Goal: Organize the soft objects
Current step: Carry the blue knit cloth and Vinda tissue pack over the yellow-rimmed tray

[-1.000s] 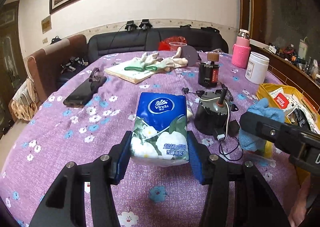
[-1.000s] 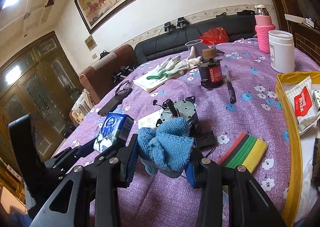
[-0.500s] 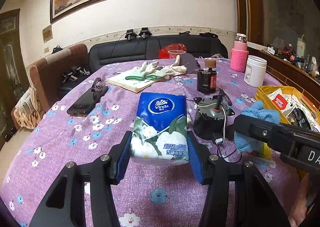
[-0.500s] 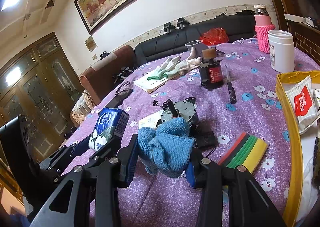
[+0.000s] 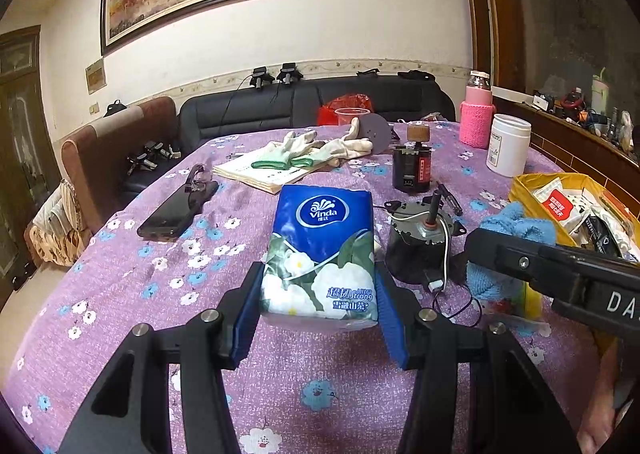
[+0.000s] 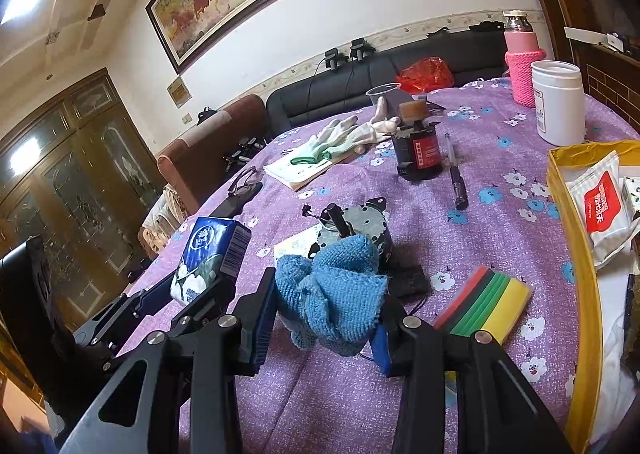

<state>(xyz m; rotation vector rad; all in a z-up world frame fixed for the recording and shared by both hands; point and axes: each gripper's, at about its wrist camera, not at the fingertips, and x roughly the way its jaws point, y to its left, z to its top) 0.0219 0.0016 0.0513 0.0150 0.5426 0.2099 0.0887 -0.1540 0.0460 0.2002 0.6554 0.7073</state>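
Observation:
My left gripper [image 5: 318, 306] is shut on a blue Vinda tissue pack [image 5: 322, 250], held above the purple flowered tablecloth [image 5: 140, 294]. The same tissue pack [image 6: 212, 254] shows at the left of the right wrist view. My right gripper [image 6: 326, 318] is shut on a crumpled blue knitted cloth [image 6: 334, 294], which bulges up between the blue pads. That cloth [image 5: 516, 224] and the right gripper's black finger [image 5: 552, 266] appear at the right of the left wrist view. White work gloves [image 5: 320, 150] lie on a booklet at the far side.
A grey motor [image 6: 356, 226] with wires sits just beyond the cloth. A striped sponge stack [image 6: 486, 304], a yellow tray [image 6: 576, 254] of packets, a black-red canister [image 6: 420, 152], a pen [image 6: 456, 178], a white jar [image 6: 558, 106], a pink bottle [image 5: 476, 118] and a phone [image 5: 178, 210] crowd the table.
The left gripper lifted the tissue pack slightly and tilted up, so more of the room shows. The right gripper with the cloth stayed still.

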